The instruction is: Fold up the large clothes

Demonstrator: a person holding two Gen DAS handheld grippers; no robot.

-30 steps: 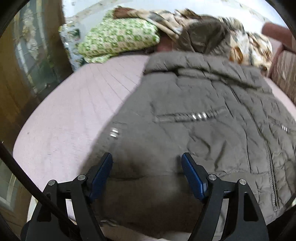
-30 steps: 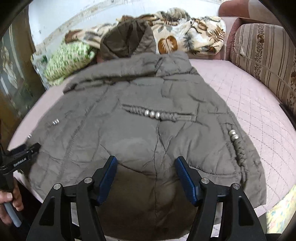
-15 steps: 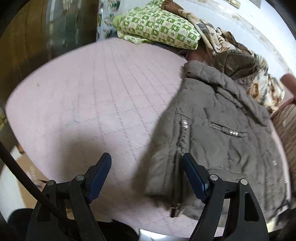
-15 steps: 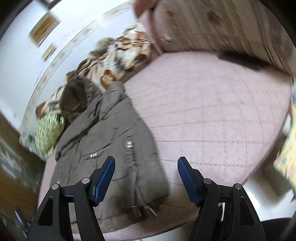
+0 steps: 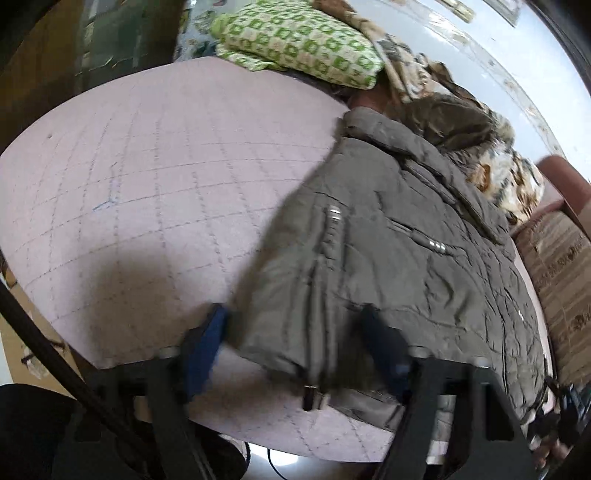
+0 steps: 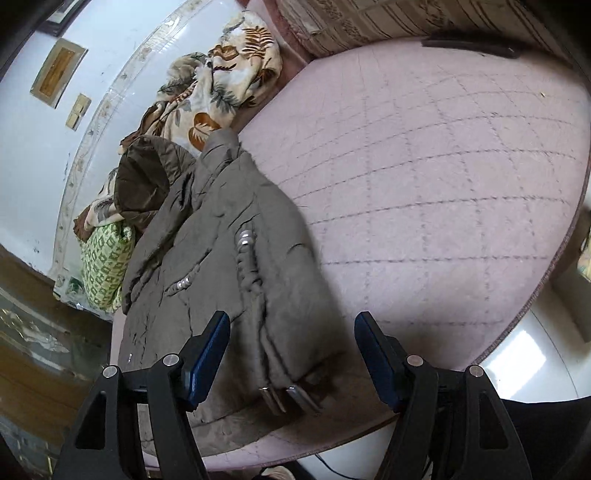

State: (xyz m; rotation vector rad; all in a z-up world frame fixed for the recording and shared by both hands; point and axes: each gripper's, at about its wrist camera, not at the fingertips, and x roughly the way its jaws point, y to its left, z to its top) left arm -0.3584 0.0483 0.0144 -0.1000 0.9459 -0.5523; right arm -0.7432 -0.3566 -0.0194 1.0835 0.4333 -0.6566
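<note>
A grey-brown quilted hooded jacket (image 5: pixel 399 258) lies flat on a pink quilted bed (image 5: pixel 147 192), hood toward the wall. My left gripper (image 5: pixel 295 350) is open, its blue pads straddling the jacket's near left hem corner. The jacket also shows in the right wrist view (image 6: pixel 229 280). My right gripper (image 6: pixel 291 354) is open, its pads on either side of the jacket's near right hem corner with its metal zipper pulls (image 6: pixel 288 397). Neither gripper holds cloth.
A green patterned pillow (image 5: pixel 299 40) and a leaf-print blanket (image 6: pixel 221 81) lie at the head of the bed. A striped sofa cushion (image 6: pixel 369 18) borders the bed's far side. The bed's front edge (image 6: pixel 517 325) drops to a white floor.
Both grippers swung outward from the hem's middle to its two corners. The left then moved in over its corner. Both stayed open.
</note>
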